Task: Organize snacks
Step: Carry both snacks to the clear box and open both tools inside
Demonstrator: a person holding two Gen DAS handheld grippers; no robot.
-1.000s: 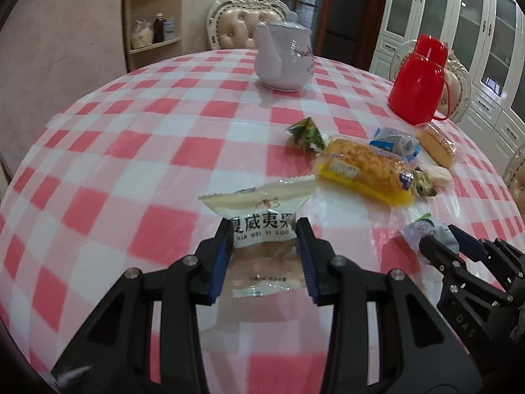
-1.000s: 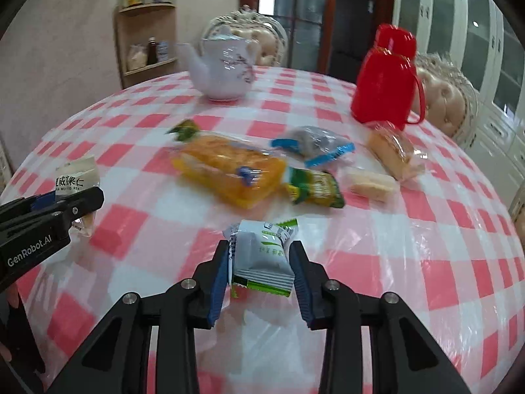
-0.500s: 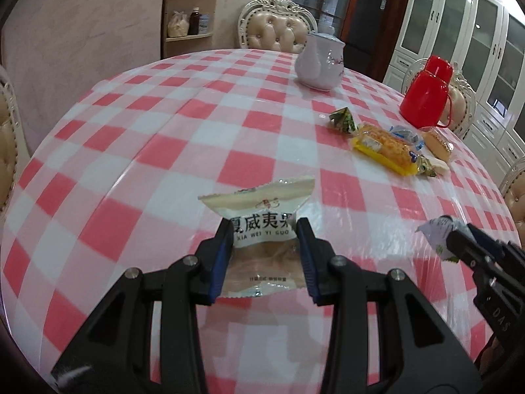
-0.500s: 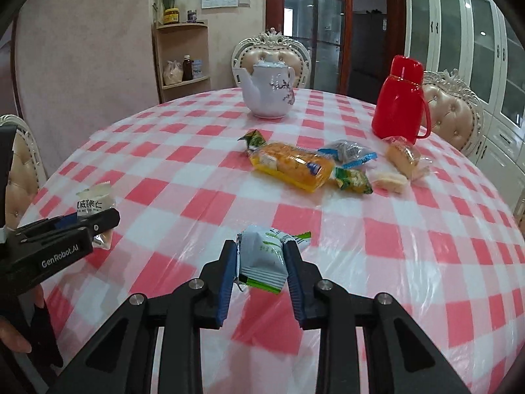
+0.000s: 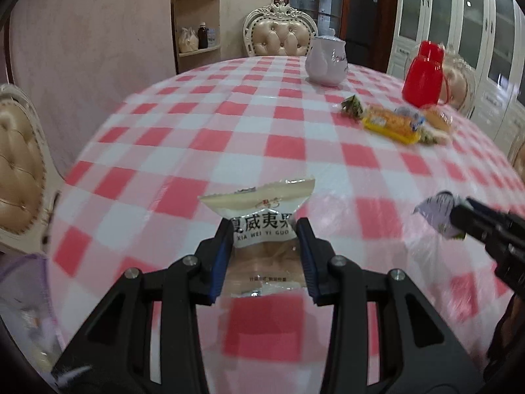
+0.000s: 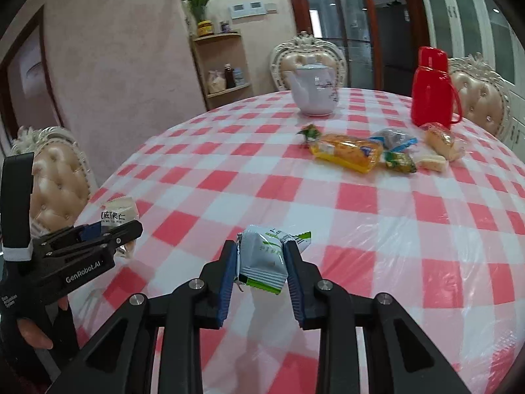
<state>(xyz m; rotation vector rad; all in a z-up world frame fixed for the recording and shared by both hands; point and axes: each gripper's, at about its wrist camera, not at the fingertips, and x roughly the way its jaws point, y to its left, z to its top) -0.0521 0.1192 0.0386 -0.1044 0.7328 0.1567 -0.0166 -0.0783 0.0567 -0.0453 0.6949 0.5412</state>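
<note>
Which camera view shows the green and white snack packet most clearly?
The right wrist view: the green and white snack packet sits sharp and central, clamped in the right gripper. The left wrist view shows it only small and blurred at the right edge, partly hidden by that gripper.

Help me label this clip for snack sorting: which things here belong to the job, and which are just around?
Job:
- cream snack packet, gripped by left gripper
- white-green snack packet, gripped by right gripper
- snack pile on the table

Just around:
- white teapot
- red thermos
- chairs
- corner shelf
</note>
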